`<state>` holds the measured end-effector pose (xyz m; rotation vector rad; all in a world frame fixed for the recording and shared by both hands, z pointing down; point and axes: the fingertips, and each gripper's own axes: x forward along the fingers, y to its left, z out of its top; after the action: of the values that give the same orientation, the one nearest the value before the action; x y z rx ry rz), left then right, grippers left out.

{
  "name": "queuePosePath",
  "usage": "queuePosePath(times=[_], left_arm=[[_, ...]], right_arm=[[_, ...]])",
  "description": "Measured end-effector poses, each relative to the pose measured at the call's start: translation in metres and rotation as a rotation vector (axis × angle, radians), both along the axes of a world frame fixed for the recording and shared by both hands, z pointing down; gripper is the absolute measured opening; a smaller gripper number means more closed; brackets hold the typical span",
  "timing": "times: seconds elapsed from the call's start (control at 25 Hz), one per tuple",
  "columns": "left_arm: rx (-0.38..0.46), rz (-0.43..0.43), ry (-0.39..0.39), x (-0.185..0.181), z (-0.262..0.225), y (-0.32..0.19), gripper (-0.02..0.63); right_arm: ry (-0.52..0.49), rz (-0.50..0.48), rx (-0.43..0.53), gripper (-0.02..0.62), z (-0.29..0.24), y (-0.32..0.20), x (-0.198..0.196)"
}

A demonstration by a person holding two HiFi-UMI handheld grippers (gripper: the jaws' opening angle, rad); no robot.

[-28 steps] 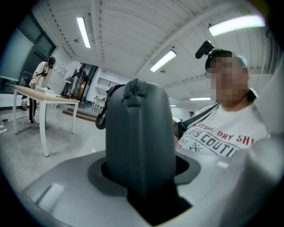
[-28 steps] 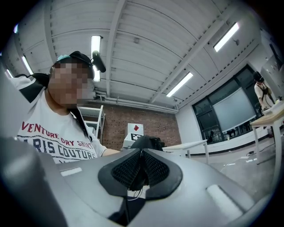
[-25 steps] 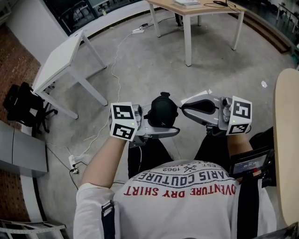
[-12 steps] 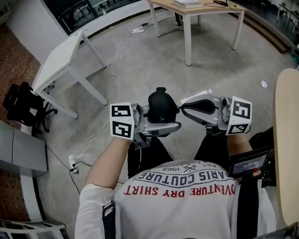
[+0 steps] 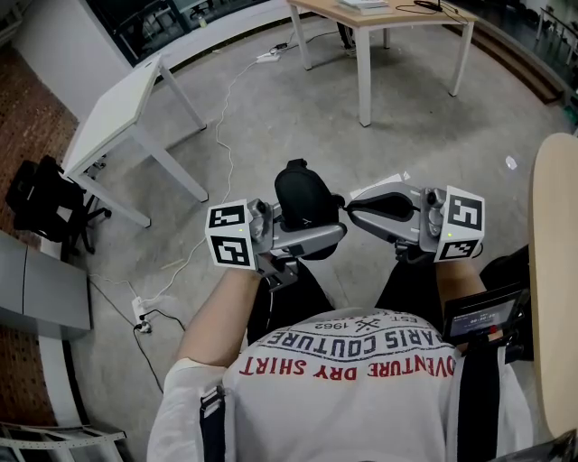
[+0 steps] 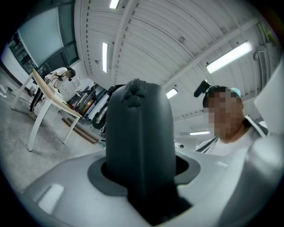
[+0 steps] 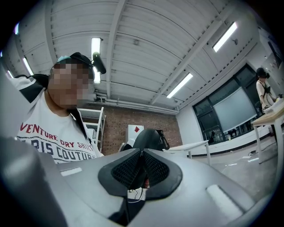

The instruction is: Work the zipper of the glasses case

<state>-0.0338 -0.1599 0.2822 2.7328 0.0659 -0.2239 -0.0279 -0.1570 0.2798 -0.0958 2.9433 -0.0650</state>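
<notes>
- Black glasses case (image 5: 302, 200) is seen at the middle of the head view, held in the air above the grey concrete floor (image 5: 271, 117) and in front of the person's white printed T-shirt (image 5: 361, 361).
- The case is clamped by the left hand-held gripper (image 5: 321, 226), whose jaws are pressed against its two flat sides.
- In the left gripper view the case (image 6: 138, 142) fills the centre of the frame. It stands upright out of the left hand-held gripper (image 6: 140, 186) with its rounded end uppermost, and the zipper seam is seen at the top.
- The right hand-held gripper (image 5: 350, 209) is held level at centre right of the head view, with its tip brought right up to the case's right edge.
- In the right gripper view the right hand-held gripper (image 7: 142, 153) is clenched: its meshed pads meet at the tips and a narrow gap is left lower down.
- A small dark tab (image 7: 138, 170) is pinched between those pads; it is too small to be told more exactly.
- The case (image 7: 148, 138) is seen just beyond those tips.
- A marker cube (image 5: 230, 235) is carried on the left hand-held gripper, and a second marker cube (image 5: 461, 224) on the right one.
- A white table (image 5: 117, 108) is seen at upper left and a wooden table (image 5: 379, 18) at the top of the frame, with a white cable (image 5: 221, 135) laid across the floor between them.
</notes>
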Motion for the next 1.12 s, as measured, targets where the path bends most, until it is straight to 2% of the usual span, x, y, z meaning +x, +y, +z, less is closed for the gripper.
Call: queuePosePath(times=[0.16,0.32,0.52,0.72,0.88,1.0,1.12], left_arm=[[-0.011,-0.020,0.032,-0.001,-0.002,-0.002,0.245],[-0.033,-0.057,0.106,-0.007,-0.013,-0.009,0.245],[-0.038,-0.099,0.128,-0.007,-0.017,-0.013,0.245],[-0.102,-0.153,0.244,-0.021,-0.031,-0.028,0.245],[-0.110,-0.188,0.271,-0.024,-0.035,-0.032,0.245],[-0.136,-0.218,0.332,-0.033,-0.042,-0.039,0.245],[-0.154,-0.235,0.361,-0.038,-0.045,-0.044,0.245]], right_arm=[[-0.001,0.002,-0.001,0.021,0.001,0.000,0.001],[0.001,-0.002,-0.003,0.021,0.004,0.001,-0.001],[-0.008,0.002,-0.008,0.021,0.002,-0.001,0.000],[0.001,0.000,-0.012,0.020,0.006,-0.001,-0.003],[-0.007,0.004,-0.022,0.020,0.007,-0.002,-0.002],[-0.009,0.003,-0.024,0.020,0.007,-0.002,-0.004],[-0.014,0.008,-0.035,0.018,0.008,-0.004,-0.006]])
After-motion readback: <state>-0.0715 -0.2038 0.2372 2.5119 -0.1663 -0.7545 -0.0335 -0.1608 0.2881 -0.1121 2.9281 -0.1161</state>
